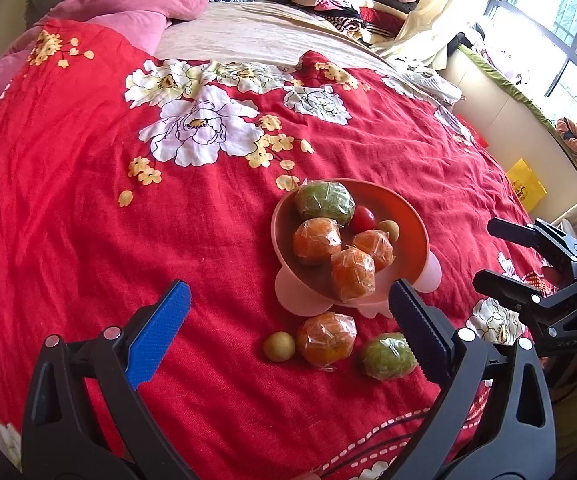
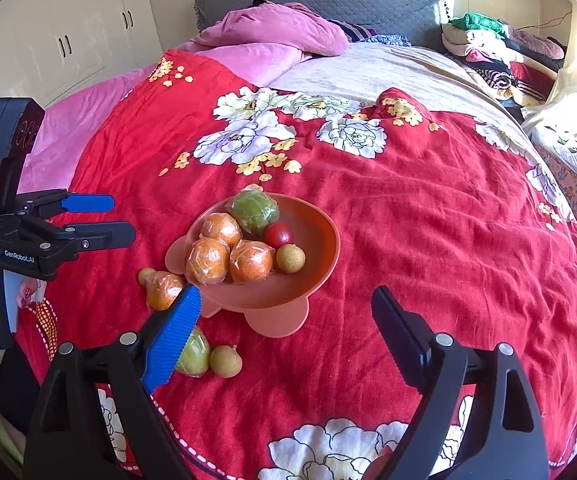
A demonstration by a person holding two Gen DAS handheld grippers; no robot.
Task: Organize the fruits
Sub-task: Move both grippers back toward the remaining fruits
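ahead of my left gripper (image 1: 288,300), seen along its own fingers, the jaws stand wide apart and hold nothing, tilted down over the red floral bedspread (image 1: 88,220). between the tips and just beyond them sits the pink bowl (image 1: 408,216), its mouth tipped toward me on a lobed foot, with three wrapped oranges (image 1: 315,240), a wrapped green fruit (image 1: 323,201), a cherry tomato (image 1: 362,219) and a small yellow-brown fruit inside. nearer than the bowl, inside my span, a loose wrapped orange (image 1: 326,340) lies on the cloth, with a small round fruit (image 1: 279,346) touching it on its left and a second green fruit (image 1: 386,356) just beside my right finger. these are round; i can't tell any long axis. my right gripper (image 1: 500,254) hovers off to the right, parted and holding nothing.

from my right gripper (image 2: 286,304), jaws also spread and holding nothing, the same bowl (image 2: 320,248) lies just past the tips, left of centre. the loose orange (image 2: 162,290) sits beside my left finger's tip, partly behind it; the green fruit (image 2: 194,354) and another small round fruit (image 2: 225,361) rest just inside that finger. far left, my left gripper (image 2: 122,218) points level toward the bowl, fingers apart.
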